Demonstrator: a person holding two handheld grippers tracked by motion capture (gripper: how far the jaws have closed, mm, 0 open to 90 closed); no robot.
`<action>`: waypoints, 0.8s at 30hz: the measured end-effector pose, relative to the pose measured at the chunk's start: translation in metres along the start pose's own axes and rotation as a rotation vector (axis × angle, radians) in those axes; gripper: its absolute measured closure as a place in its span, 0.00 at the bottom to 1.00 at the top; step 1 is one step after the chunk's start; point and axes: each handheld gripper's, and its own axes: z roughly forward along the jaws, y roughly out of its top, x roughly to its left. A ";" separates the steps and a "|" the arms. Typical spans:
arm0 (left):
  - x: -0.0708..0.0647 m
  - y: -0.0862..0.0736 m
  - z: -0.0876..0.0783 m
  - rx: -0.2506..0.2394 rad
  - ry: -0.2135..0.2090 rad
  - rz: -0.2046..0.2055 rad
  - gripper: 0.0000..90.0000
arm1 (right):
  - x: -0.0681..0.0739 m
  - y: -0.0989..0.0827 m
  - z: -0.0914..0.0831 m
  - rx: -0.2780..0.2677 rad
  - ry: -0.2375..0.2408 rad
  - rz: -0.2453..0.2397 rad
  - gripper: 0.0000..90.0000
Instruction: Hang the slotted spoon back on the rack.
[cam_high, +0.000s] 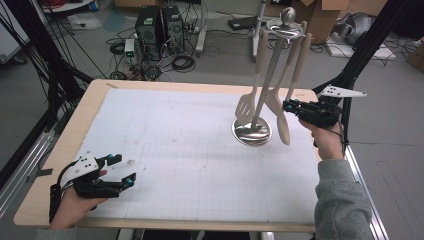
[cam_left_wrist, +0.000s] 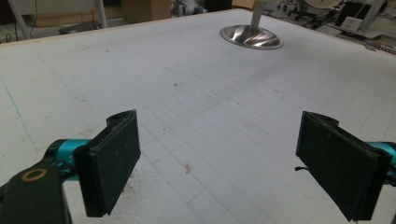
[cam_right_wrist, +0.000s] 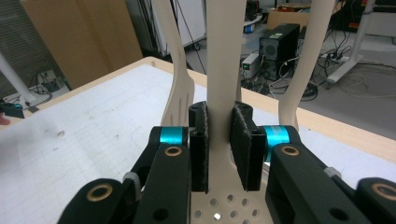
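A metal utensil stand (cam_high: 252, 132) rises at the table's right, with several cream utensils hanging from its top ring. My right gripper (cam_high: 289, 106) comes in from the right and is shut on the handle of a cream perforated spoon (cam_high: 283, 130). In the right gripper view the pads (cam_right_wrist: 243, 135) press both sides of that handle (cam_right_wrist: 224, 56), and the spoon's holed head shows below. A slotted spatula (cam_right_wrist: 180, 88) hangs just behind. My left gripper (cam_high: 122, 170) rests open at the table's near left, nothing between its jaws (cam_left_wrist: 219, 126); the stand's base (cam_left_wrist: 252, 37) lies far ahead of it.
A white gridded mat (cam_high: 190, 150) covers the wooden table (cam_high: 75, 130). Black frame posts (cam_high: 360, 55) stand at the right and left sides. Computer towers (cam_high: 160, 25) and cables lie on the floor beyond the far edge.
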 end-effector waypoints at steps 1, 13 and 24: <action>0.000 0.000 0.000 0.000 0.001 0.000 0.16 | 0.000 0.000 0.001 -0.002 -0.002 0.001 0.87; -0.002 0.000 0.001 0.003 -0.004 0.002 0.16 | 0.000 -0.001 0.004 -0.015 -0.004 -0.006 0.85; -0.002 0.002 0.005 -0.002 -0.010 0.005 0.16 | 0.010 -0.007 0.002 -0.042 -0.029 -0.058 0.68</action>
